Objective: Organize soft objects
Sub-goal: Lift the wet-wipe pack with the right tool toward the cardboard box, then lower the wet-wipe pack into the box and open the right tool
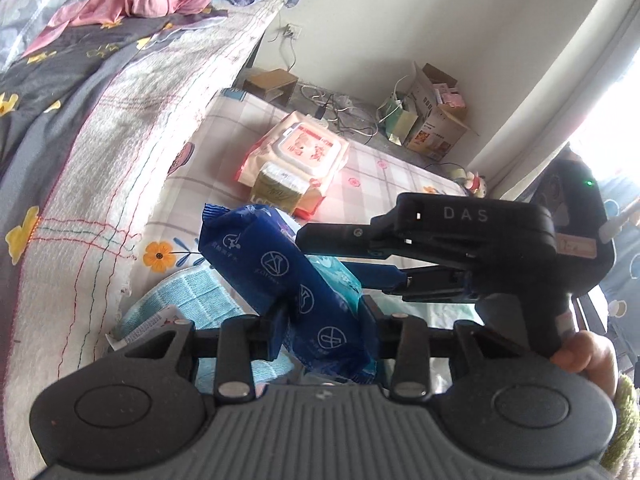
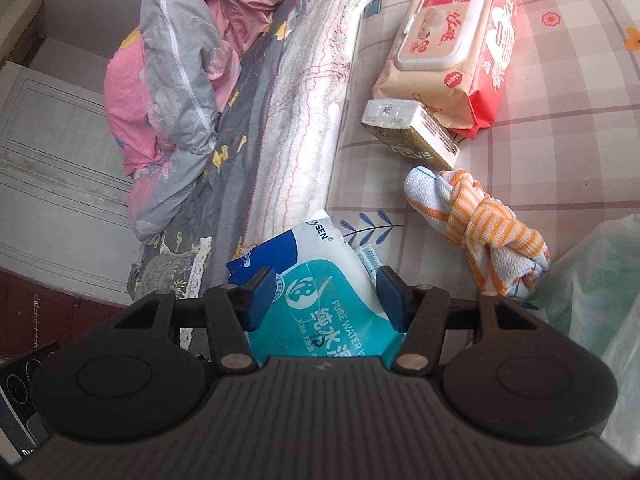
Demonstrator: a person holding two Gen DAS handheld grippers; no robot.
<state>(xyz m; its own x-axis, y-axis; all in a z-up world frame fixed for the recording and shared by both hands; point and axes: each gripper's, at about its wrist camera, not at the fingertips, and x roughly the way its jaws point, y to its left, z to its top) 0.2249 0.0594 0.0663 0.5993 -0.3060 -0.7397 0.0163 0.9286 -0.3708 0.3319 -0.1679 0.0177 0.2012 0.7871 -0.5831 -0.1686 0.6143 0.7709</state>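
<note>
Already both packs were clamped: left gripper (image 1: 326, 322) on dark-blue pack (image 1: 288, 280), long axis running near-right to far-left, right gripper (image 2: 326, 300) on teal wipes pack (image 2: 320, 292), pink wipes pack (image 2: 444, 40) far ahead.

"DAS" on black gripper body (image 1: 466, 215) — "PURE WATER" on teal wipes pack (image 2: 320, 300) — "New" on beige-red wipes pack (image 2: 440, 48) near mat's far edge.
</note>
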